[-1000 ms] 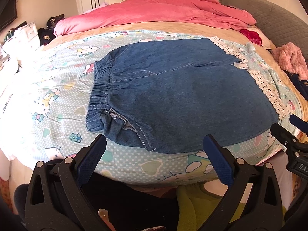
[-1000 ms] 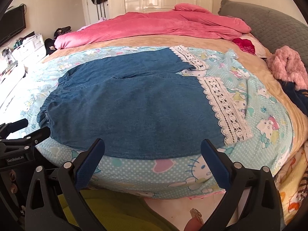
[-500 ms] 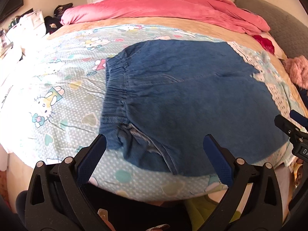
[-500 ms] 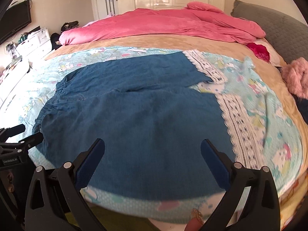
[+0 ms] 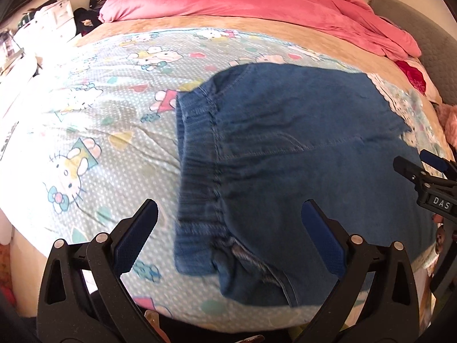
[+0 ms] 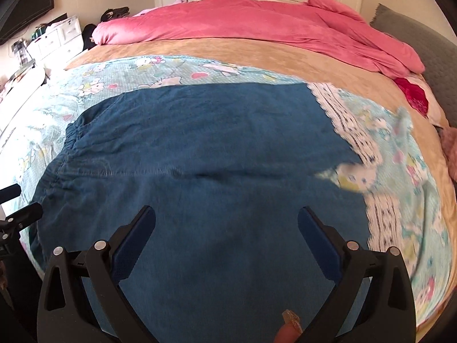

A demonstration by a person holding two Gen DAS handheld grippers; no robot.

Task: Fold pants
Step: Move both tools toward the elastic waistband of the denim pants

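Blue denim pants [image 5: 300,157] lie flat on the bed, the elastic waistband [image 5: 197,154] to the left and the legs running right. In the right wrist view the pants [image 6: 214,177] fill the middle. My left gripper [image 5: 228,223] is open, hovering over the waistband's near corner. My right gripper [image 6: 225,228] is open too, above the near leg, with nothing between its fingers. At the right edge of the left wrist view I see the other gripper [image 5: 428,177]. A fingertip [image 6: 288,328] shows at the bottom of the right wrist view.
A cartoon-cat printed blanket [image 5: 94,131] with a white lace edge [image 6: 357,140] covers the bed. A pink duvet [image 6: 242,20] lies across the far side. A grey headboard cushion [image 6: 414,37] is at right, white drawers [image 6: 54,40] at left.
Both grippers have moved forward and lower over the pants, which now look larger. The left one has shifted toward the waistband corner. Both stay open.
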